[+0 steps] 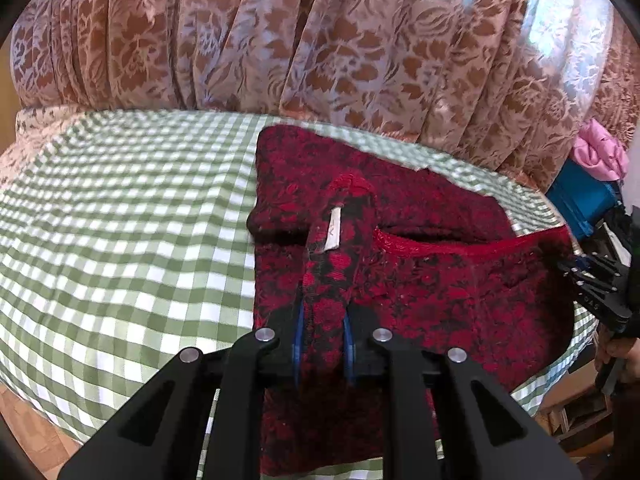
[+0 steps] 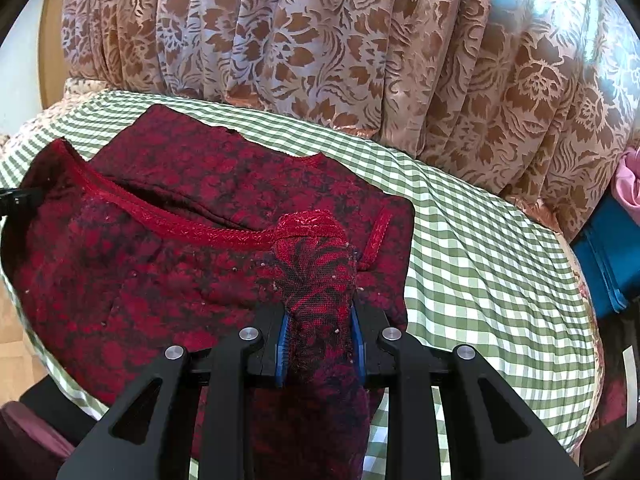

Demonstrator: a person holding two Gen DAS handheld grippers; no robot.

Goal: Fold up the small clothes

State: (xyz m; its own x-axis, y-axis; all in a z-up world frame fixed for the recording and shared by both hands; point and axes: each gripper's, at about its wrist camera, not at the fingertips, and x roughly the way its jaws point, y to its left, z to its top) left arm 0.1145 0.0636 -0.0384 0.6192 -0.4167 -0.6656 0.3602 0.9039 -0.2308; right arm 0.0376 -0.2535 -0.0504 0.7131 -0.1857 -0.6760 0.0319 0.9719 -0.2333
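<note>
Red top (image 1: 420,292): it lies on the green check cloth (image 1: 120,240), partly lifted, with its neck edge (image 2: 180,222) facing up. It looks soft and floppy.
Your left gripper (image 1: 322,332): the blue pads (image 1: 298,332) are squeezed on a bunched bit of the red top, by the white tag (image 1: 333,229).
Your right gripper (image 2: 320,340): its pads are closed on another bunch, near the neck edge.
What could slip: each hold is just a small pinch. Pull too fast and the cloth may slide out.
What could go crooked: lift one hand higher and the fold may land slanted.
What could drag: the green check cloth may bunch up under it.
Nearby: the flowery curtain (image 2: 320,40) hangs just behind. Don't swing into it.
</note>
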